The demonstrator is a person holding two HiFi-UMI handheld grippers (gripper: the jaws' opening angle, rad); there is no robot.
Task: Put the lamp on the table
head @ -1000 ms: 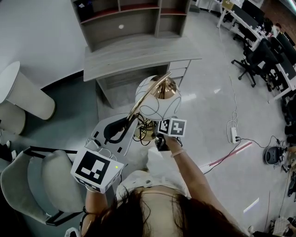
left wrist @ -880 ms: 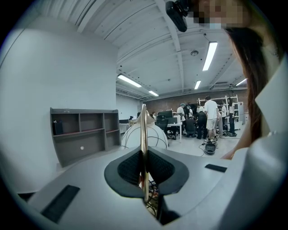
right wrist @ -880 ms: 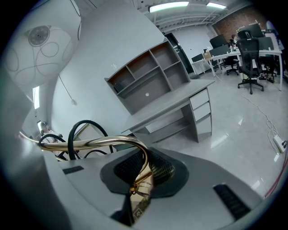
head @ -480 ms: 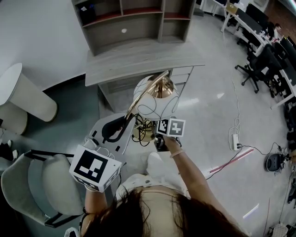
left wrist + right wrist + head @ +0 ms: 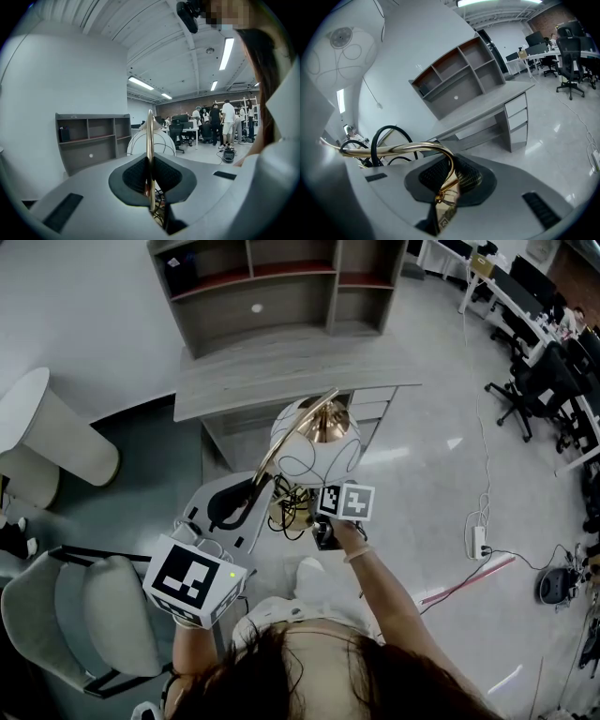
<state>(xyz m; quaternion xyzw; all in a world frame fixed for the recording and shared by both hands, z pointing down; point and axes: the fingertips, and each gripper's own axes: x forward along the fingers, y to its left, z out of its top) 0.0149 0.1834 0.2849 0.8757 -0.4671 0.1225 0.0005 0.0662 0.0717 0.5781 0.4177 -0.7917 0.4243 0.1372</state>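
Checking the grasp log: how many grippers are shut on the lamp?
2. The left gripper is shut on the lamp's gold stem. The right gripper is shut on its curved gold tube.

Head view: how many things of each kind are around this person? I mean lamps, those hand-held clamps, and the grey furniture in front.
Lamp: 1
Grippers, both clamped on the lamp: 2 (left gripper, right gripper)
Desk: 1
Shelf unit: 1
Total: 5
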